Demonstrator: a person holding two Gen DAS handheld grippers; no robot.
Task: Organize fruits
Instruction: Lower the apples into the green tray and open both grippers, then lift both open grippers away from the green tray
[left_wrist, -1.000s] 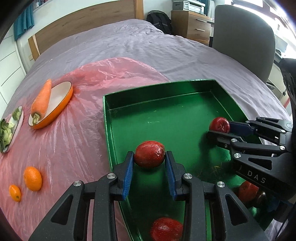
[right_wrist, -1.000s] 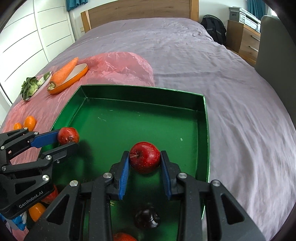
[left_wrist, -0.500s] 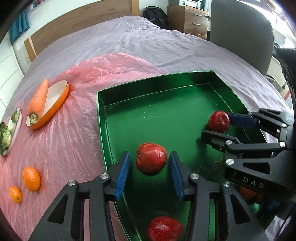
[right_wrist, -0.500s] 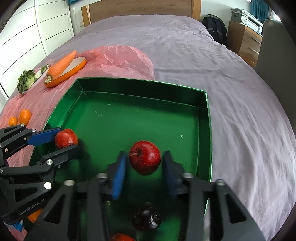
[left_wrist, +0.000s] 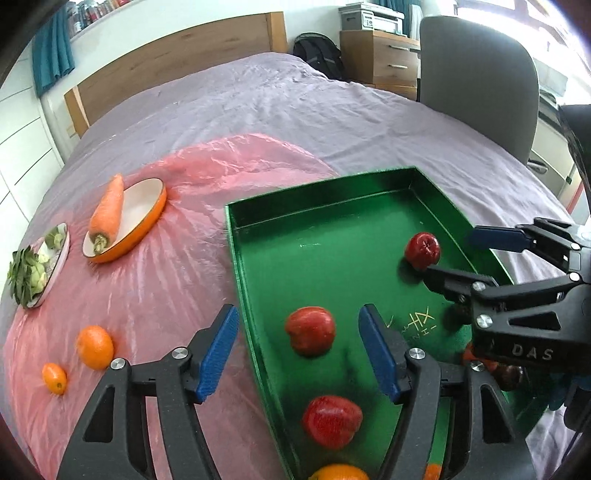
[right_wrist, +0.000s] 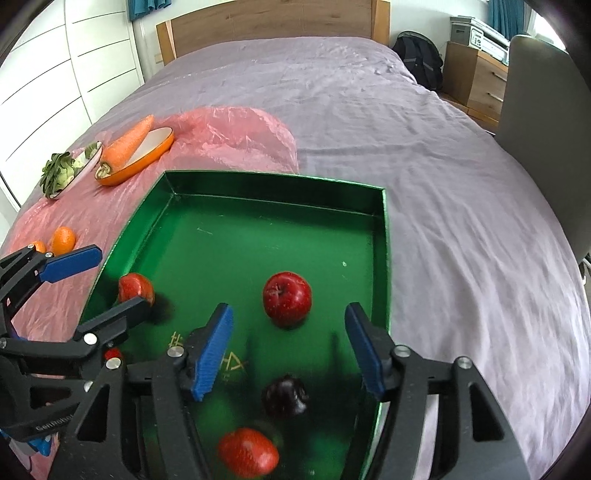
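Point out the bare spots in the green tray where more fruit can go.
The far half of the tray, between its back wall and the stemmed apple, is bare. So is the middle strip between that apple and the left apple. The near end is crowded: dark plum, red fruit, and both open grippers.
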